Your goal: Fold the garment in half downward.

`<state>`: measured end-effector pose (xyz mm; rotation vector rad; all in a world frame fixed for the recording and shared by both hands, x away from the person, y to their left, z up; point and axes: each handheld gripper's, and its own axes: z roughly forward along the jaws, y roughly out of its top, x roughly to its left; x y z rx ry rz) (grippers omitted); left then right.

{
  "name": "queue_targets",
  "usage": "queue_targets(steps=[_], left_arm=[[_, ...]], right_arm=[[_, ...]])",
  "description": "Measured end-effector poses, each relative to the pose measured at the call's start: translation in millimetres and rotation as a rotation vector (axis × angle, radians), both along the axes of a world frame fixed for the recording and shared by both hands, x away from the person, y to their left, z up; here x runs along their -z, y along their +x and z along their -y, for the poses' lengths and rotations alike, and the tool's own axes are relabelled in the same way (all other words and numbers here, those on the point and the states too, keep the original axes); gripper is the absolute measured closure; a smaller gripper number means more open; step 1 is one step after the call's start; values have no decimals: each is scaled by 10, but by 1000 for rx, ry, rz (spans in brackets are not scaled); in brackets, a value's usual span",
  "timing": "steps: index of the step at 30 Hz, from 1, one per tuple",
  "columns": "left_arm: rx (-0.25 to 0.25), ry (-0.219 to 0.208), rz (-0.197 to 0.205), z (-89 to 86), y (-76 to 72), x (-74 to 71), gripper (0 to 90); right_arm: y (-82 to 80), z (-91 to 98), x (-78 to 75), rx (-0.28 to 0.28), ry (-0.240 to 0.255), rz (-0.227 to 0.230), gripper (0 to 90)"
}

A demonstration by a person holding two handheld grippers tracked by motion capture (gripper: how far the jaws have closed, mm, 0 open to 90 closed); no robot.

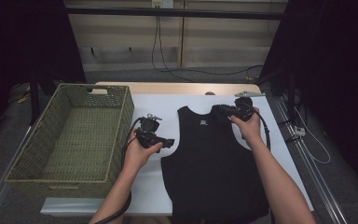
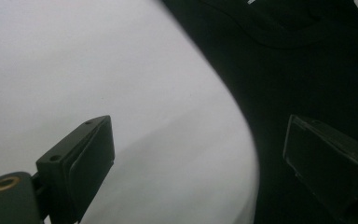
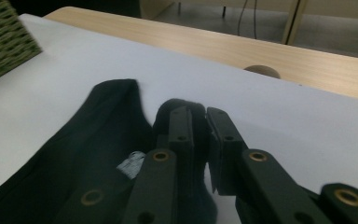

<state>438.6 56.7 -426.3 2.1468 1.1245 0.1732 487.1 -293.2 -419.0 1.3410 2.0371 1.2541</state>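
Between the jaws of the right gripper [image 3: 200, 122] sits a fold of black cloth, the shoulder strap of the vest [image 1: 212, 158]; the jaws are drawn together and clamped on it, as the right gripper view shows, with the strap bunched up around the tips; just beside that strap, on the far side of the neckline, the other strap [image 3: 114, 100] lies flat, and a small white label [image 3: 131, 164] shows inside the collar; beyond the tips come the white sheet [image 3: 284, 116] covering the table, then the bare wooden edge [image 3: 261, 44]. Across the vest, the left gripper [image 1: 164, 142] is held in the person's left hand [image 1: 140, 151] just off the vest's side, its jaws standing wide apart with nothing between them; in the left gripper view one jaw hangs over the white sheet and the other over the black cloth, the curved armhole edge running between them. Farther out from the left gripper, on the side away from the vest, stands a woven green basket [image 1: 32, 154].
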Motion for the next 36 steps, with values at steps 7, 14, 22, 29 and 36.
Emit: queue_targets(steps=[7,14,22,29,36], left_arm=[[3,-17,-14,74,107,12,89],[7,-16,-22,148,242,6,91],[0,-11,-26,265,464,20,96],[3,-9,-17,368,624,-4,97],[18,0,-25,415,648,25,112]], right_arm=[[-288,-95,-81,-69,5,22,812],[-510,-147,-33,-97,-5,15,811],[-707,-111,-26,-126,-3,17,808],[-918,-115,53,-172,0,-3,805],[-1022,-86,204,-183,-27,-49,800]])
